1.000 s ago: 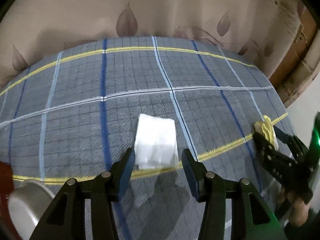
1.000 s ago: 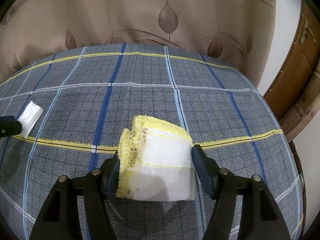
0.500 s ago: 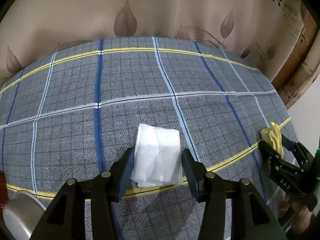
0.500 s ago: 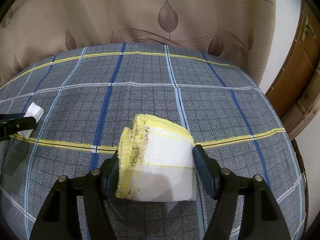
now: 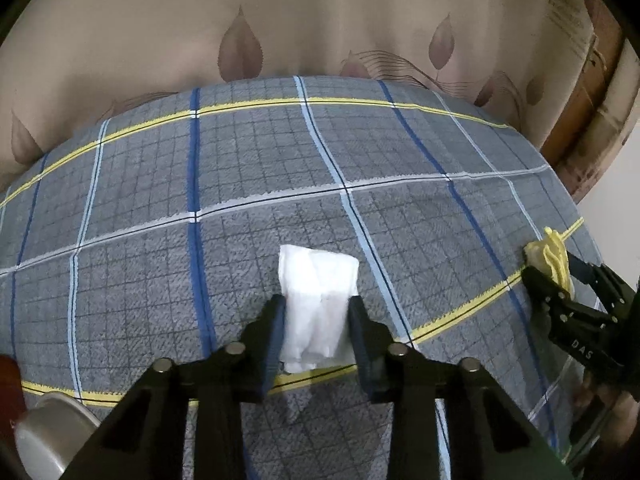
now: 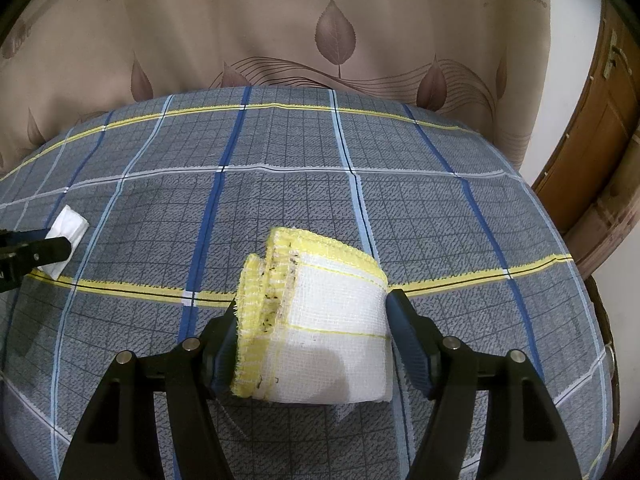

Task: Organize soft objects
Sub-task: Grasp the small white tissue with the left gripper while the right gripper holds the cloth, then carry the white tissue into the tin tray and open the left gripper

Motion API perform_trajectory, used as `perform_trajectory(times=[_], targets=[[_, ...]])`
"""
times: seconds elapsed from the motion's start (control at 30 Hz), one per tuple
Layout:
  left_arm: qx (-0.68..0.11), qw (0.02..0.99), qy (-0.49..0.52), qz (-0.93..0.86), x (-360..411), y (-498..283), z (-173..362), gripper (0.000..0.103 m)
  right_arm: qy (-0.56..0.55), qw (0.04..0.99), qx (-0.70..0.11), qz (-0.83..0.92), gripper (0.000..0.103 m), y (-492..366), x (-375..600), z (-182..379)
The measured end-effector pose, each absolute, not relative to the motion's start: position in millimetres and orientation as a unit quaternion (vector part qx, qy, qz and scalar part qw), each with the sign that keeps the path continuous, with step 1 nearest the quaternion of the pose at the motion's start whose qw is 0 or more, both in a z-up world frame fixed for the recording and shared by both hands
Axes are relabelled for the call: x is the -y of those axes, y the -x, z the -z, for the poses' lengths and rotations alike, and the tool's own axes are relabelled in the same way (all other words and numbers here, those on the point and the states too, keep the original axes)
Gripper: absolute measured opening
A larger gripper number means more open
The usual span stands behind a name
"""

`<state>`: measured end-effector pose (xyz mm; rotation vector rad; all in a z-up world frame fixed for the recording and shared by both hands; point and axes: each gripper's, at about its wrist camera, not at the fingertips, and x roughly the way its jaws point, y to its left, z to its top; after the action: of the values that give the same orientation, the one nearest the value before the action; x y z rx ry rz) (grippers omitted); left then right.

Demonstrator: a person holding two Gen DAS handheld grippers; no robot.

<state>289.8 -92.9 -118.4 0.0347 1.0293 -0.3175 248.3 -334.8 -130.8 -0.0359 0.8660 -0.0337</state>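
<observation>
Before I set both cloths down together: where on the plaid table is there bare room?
The far half of the plaid table, from the white cross stripe to the leaf curtain, is bare. So is the stretch between the white tissue and the yellow-edged cloth. The near-left corner is crowded by a metal pot.

Each fisheye camera sits just behind its own gripper, looking steeply down and forward along the fingers, close over the grey-blue plaid tablecloth toward the beige leaf-printed curtain. Both share that cloth (each glimpses the other gripper sideways).
</observation>
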Motion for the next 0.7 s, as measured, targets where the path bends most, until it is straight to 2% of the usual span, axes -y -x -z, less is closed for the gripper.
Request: perform_trajectory(times=[0.1,0.23,0.37,0.7], targets=[[-0.489,0.858,-0.016,0.155,93.7,-289.3,118.4,0.022,0.017,0.907,-0.420,0.016,0.066,-248.5,335.0,130.8],[-0.482,0.861,-0.029,0.158,97.4,-284.0,118.1,0.018,0.007,0.906,-0.423,0.012,0.067,-249.1,337.5,131.9],[-0.484,0.860,-0.020,0.159,96.9,-281.9,118.3,0.017,-0.024,0.904,-0.428,-0.004,0.069,-249.8,347.5,134.3],[-0.475,0.866,-0.039,0.153,93.3,-258.4,107.6,0.017,-0.015,0.903,-0.428,0.000,0.069,-249.2,343.9,135.3]])
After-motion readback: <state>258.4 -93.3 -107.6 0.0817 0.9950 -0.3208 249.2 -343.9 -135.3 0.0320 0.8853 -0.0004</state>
